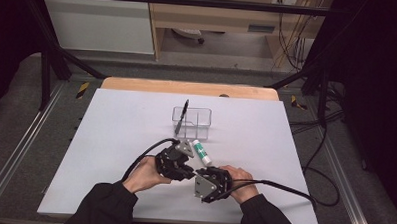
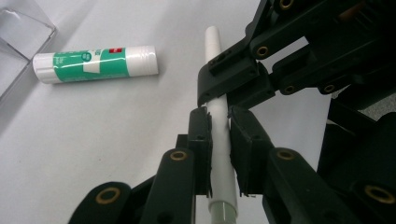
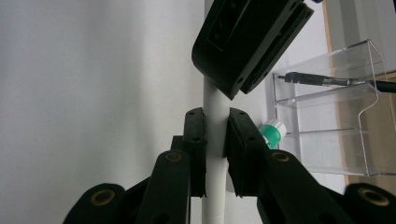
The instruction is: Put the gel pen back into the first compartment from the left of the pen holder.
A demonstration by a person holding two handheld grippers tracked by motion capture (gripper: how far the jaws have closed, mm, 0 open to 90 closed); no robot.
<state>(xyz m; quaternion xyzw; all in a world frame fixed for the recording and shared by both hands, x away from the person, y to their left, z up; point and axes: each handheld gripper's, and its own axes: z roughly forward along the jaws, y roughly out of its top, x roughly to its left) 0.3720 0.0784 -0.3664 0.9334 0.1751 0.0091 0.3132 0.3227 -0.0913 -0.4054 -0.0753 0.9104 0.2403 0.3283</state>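
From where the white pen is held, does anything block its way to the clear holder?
The glue stick lies on the table between the white pen and the clear holder. Both tools grip the pen off the table, so it could likely pass over.

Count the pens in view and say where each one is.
2. A white pen is clamped between the left gripper and right gripper; a black pen leans in the clear organizer.

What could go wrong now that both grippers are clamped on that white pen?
1. The left gripper and right gripper both grip the thin white pen close together; pulling off-axis might bend it or make it slip.
2. The glue stick lies loose nearby and could be knocked toward the clear organizer.
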